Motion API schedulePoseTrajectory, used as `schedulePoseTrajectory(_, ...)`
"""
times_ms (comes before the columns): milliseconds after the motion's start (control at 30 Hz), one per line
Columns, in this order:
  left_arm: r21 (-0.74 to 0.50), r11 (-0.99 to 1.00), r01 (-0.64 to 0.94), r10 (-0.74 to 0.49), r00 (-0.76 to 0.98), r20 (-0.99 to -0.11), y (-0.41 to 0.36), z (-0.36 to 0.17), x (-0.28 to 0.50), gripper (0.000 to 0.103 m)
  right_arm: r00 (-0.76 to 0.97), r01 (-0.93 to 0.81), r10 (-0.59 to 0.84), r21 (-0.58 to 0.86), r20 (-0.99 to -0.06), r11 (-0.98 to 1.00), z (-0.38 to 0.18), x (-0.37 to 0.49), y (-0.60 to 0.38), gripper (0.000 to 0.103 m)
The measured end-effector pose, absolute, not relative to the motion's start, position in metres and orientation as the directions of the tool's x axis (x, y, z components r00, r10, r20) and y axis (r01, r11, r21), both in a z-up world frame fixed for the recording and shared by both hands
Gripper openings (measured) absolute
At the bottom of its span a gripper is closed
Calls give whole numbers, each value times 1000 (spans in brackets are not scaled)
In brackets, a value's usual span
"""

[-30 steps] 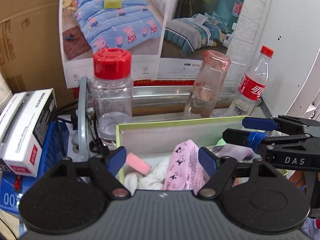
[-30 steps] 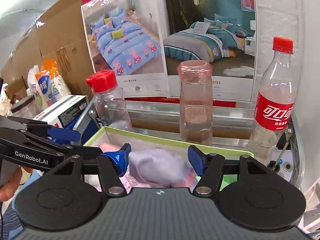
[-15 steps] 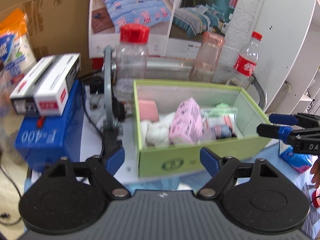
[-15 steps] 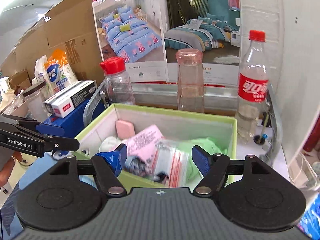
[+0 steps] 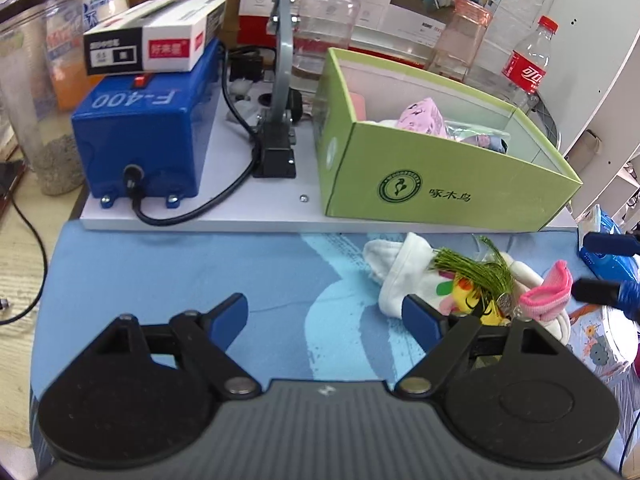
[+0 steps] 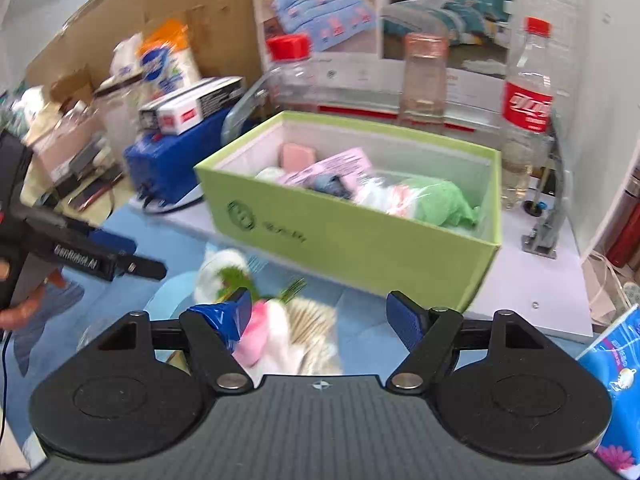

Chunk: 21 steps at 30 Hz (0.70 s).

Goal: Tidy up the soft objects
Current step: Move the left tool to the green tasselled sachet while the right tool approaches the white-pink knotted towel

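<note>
Left tool (image 5: 326, 318) opening, empty, over blue mat (image 5: 180, 280). Right tool (image 6: 320, 314) opening, empty, above pink-white sock pile (image 6: 276, 336). Green box (image 6: 352, 240) partly filled.

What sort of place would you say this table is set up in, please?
Probably a cluttered workshop or stockroom bench, not a tidy home. A blue machine with a power cable sits beside the green box, flattened cardboard leans against the wall, and bedding posters hang behind the bottles.

Both wrist views, one blurry, look down at the green box (image 5: 440, 184).
</note>
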<state>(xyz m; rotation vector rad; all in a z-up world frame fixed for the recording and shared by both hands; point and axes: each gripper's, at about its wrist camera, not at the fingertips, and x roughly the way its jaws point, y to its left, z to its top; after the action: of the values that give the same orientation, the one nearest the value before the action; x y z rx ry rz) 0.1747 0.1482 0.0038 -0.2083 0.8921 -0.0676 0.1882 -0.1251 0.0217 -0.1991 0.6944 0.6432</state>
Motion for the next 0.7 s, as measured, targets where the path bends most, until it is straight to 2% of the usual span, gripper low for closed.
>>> schedulePoseTrajectory(100,-200,980,-24,-139,638,-757,149,9,169,85,536,-687,469,-39,-702,726,21,181,-101,61)
schedulePoseTrajectory(233,-188,982,-16,-132,654,-745,150,16,163,90,546,-698,317,-212,-776,685,6,189,-73,61)
schedulePoseTrajectory(433,-133,991,33,-120,675,-728,139,29,164,93,638,-569,206,-274,-742,775,17,210,-107,61)
schedulePoseTrajectory(600,-113,987,110,-158,655,-739,112,31,178,93,746,-325,72,-268,-662,907,22,222,-172,61)
schedulePoseTrajectory(700,-105,974,201,-208,608,-766,85,30,190,93,768,-308,212,-57,-604,950,29,204,-207,61)
